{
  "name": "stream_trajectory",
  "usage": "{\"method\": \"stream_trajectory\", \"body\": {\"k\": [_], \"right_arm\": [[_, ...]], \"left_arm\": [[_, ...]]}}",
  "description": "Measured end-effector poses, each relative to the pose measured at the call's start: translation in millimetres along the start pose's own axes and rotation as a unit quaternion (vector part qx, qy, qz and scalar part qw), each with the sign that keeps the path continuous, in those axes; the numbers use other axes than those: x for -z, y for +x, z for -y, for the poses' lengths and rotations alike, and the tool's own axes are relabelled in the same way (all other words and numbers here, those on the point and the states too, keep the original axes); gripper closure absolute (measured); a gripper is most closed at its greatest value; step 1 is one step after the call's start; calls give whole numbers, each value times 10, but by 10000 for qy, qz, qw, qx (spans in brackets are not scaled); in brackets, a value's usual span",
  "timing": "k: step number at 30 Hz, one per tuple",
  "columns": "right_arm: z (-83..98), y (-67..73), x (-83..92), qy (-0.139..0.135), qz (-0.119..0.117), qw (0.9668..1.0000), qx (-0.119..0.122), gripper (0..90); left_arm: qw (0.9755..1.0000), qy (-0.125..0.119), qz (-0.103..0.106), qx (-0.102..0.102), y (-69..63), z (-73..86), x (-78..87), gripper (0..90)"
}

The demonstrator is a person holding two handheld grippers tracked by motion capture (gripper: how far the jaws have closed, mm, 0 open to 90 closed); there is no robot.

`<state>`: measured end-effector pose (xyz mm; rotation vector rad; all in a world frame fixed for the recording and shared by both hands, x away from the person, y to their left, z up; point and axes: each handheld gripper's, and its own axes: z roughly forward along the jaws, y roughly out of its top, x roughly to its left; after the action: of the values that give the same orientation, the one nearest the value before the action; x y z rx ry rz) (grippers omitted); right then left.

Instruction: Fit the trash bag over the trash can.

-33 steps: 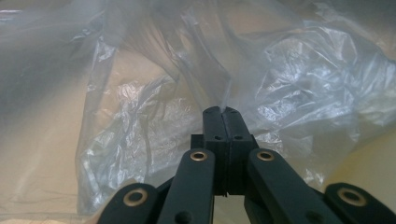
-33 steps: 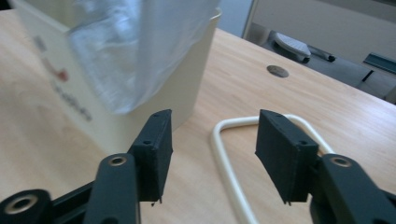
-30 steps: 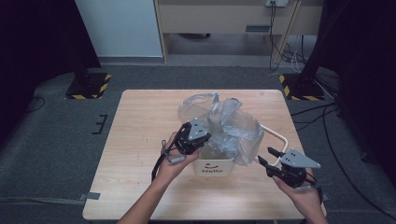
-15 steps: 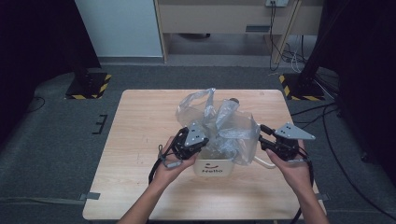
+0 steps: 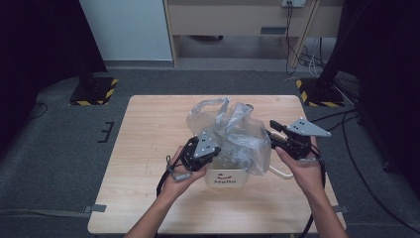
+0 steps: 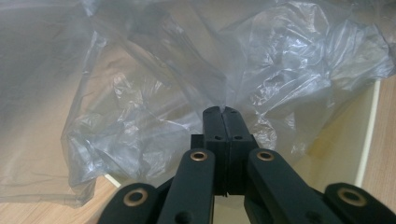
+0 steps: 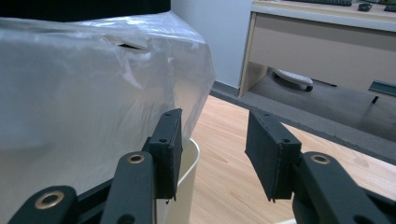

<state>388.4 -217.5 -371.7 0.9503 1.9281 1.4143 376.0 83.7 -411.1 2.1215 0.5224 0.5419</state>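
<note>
a light wooden table (image 5: 148,148) stands in the middle of the high view on grey carpet, with yellow-black striped stand feet (image 5: 94,91) at its upper left and upper right corners, a pale panel at top left and a wooden cabinet (image 5: 237,20) along the top edge. at the table's lower middle sits a cream bin (image 5: 225,178) (it reads "hello") with a clear plastic bag (image 5: 233,131) billowing out of it. the left gripper (image 6: 223,112) is clamped on a fold of the bag. the right gripper (image 7: 212,144), its jaws apart and just opening with nothing between them, hangs beside the bag's right edge above the bin rim.
</note>
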Motion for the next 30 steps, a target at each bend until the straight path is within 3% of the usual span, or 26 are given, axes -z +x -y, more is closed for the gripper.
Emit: {"method": "stream_trajectory", "body": {"k": [17, 20, 25, 28, 30], "right_arm": [[-48, 71, -37, 58, -106, 9999, 77, 552], [-46, 91, -53, 90, -168, 9998, 82, 549], [-29, 133, -112, 185, -303, 9992, 158, 528], [-14, 152, -163, 258, -401, 9988, 144, 500], [-3, 164, -200, 290, -471, 9984, 140, 480]], "left_arm": [[9999, -137, -47, 50, -1, -12, 15, 876], [9996, -274, -80, 92, -6, -29, 18, 792], [9981, -520, -213, 244, 4, -83, 15, 514], [9967, -682, -55, 428, 35, -127, -5, 411], [9960, -736, -63, 510, 49, -144, -23, 370]]}}
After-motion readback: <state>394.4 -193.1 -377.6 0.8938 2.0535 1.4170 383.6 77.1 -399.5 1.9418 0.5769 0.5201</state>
